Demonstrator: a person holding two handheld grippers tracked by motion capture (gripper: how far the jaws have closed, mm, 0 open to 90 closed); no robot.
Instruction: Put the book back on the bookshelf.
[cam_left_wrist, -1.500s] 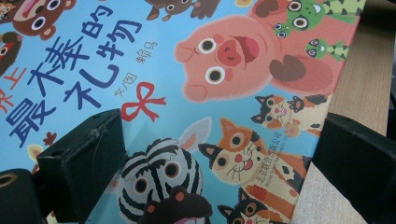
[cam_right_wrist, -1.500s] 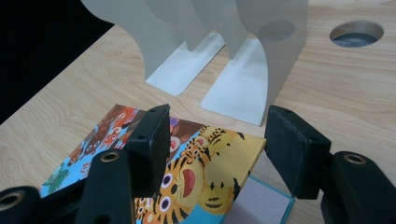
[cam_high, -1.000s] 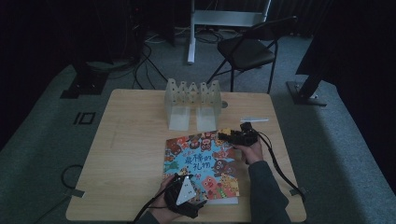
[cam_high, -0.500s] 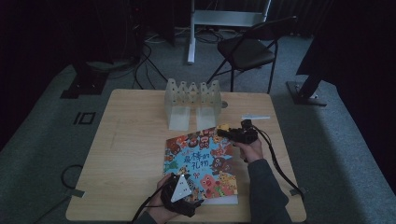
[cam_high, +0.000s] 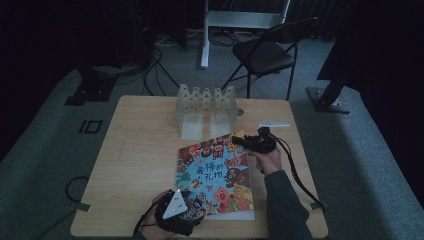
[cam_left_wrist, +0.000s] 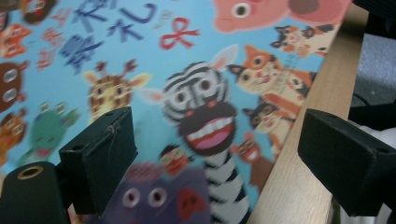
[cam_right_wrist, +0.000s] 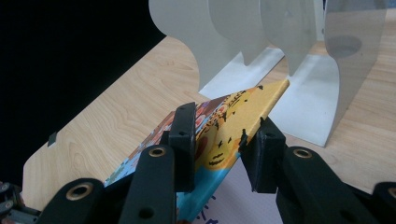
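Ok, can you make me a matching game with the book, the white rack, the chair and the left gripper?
Things:
1. picture book
2. white rack
3. chair
4. left gripper

Places or states:
A. on the floor beyond the table
B. jaws wide apart over the cover
C. corner pinched by the right gripper
D. upright at the table's far side

Pairs: 1-C, 2-D, 3-A, 4-B
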